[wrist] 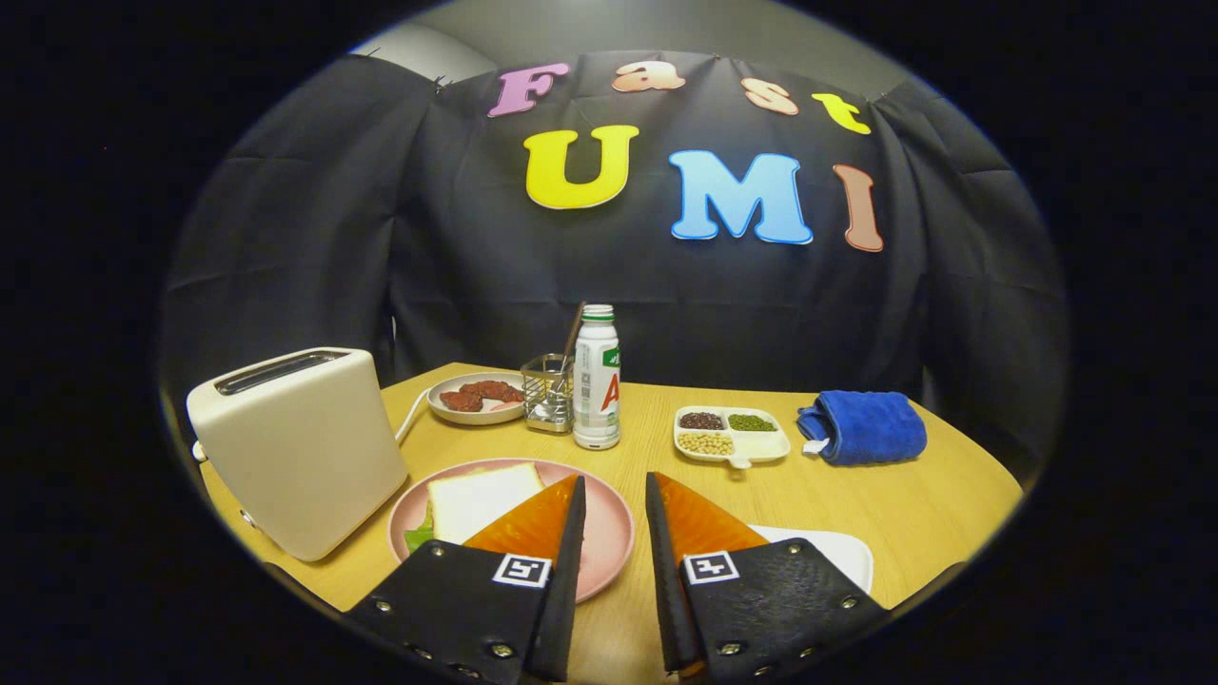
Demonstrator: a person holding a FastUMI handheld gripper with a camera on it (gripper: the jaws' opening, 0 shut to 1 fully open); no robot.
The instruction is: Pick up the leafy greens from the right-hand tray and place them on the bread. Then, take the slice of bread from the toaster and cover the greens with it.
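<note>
The gripper (pixel 614 490) fingers stand apart, empty; the left one hides part of the bread (pixel 476 499), greens (pixel 419 538) peeking under it.

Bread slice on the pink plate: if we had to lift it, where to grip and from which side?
Judgement only: the bread slice lies flat on the pink plate, greens poking out beneath. Take its near edge, coming in low from the front. The gripper is open and empty, its left finger over the plate.

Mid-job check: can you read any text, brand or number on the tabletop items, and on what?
bottle: label print, partly turned away, too small to read.
toaster: no markings visible.
gripper: open and empty; each finger carries a square coded marker, no words.
</note>
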